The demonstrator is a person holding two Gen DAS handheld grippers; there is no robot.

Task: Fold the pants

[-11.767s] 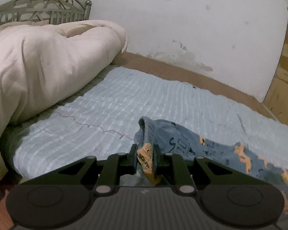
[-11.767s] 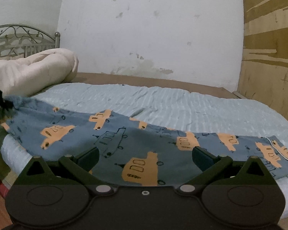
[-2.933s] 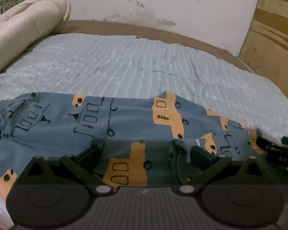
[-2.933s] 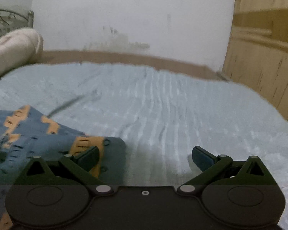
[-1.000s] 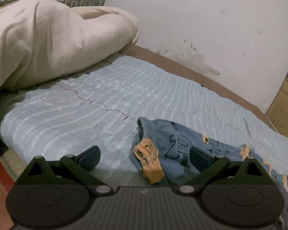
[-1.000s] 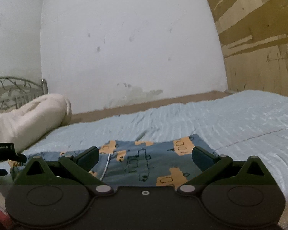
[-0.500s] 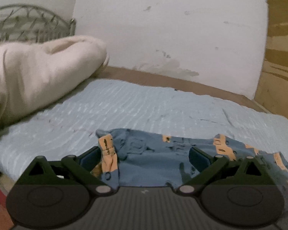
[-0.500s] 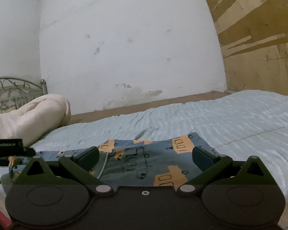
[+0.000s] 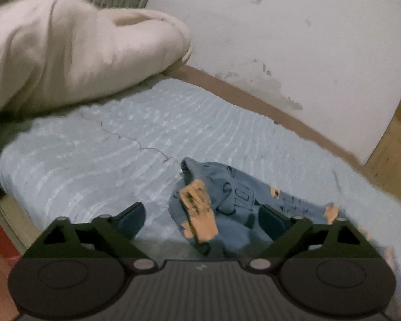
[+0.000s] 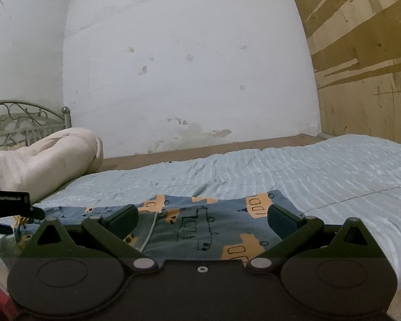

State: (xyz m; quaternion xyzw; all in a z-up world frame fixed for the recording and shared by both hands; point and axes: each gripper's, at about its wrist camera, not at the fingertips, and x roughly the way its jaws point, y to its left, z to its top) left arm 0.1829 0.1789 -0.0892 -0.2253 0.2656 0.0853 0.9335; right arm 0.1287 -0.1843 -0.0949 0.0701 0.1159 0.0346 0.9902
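Blue pants with orange vehicle prints (image 10: 208, 227) lie folded over on the light blue bed sheet (image 10: 334, 176) near the bed's front edge. In the left wrist view the bunched waist end of the pants (image 9: 200, 211) lies between the fingers of my left gripper (image 9: 201, 216), which is open and holds nothing. My right gripper (image 10: 203, 218) is open above the folded pants, with the fold's right edge near its right finger (image 10: 280, 220). The left gripper also shows at the left edge of the right wrist view (image 10: 10, 206).
A rolled cream duvet (image 9: 66, 53) lies at the head of the bed against a metal headboard (image 10: 18, 123). A white wall (image 10: 187, 67) runs behind the bed, with a wooden panel (image 10: 366, 80) at the right. The brown bed frame edge (image 9: 254, 101) runs along the wall.
My left gripper has swung left and tilted down, so the pants' waist end now sits between its fingers. The right gripper has barely moved.
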